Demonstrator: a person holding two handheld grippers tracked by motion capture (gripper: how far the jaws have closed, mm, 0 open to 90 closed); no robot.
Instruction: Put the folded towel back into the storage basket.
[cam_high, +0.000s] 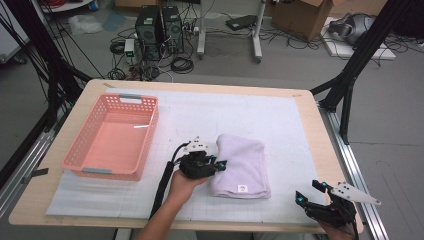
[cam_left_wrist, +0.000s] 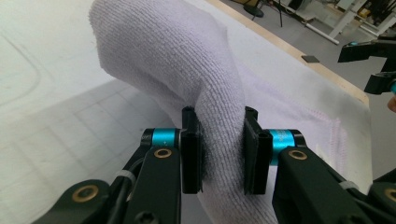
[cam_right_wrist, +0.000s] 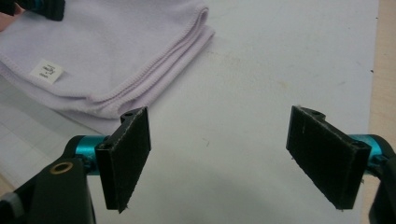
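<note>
already pinched, and the fold is at risk

the folded lilac towel (cam_high: 242, 167) is lying on the white mat (cam_high: 280, 120), at about three o'clock from the pink basket (cam_high: 114, 135). the left gripper (cam_left_wrist: 219, 154) is clamping a raised bunch of its left edge, jaws pressing the pile from both sides. judging from this narrow bite, the stacked layers are likely sliding apart or slipping free if lifted fast. the left hand (cam_high: 181, 186) is reaching in from six o'clock, forearm angling toward one o'clock. the right gripper (cam_high: 320, 200) is waiting at five o'clock, jaws spread wide, holding nothing.

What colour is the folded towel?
Pale lilac towel, clearest in the right gripper view.
</note>
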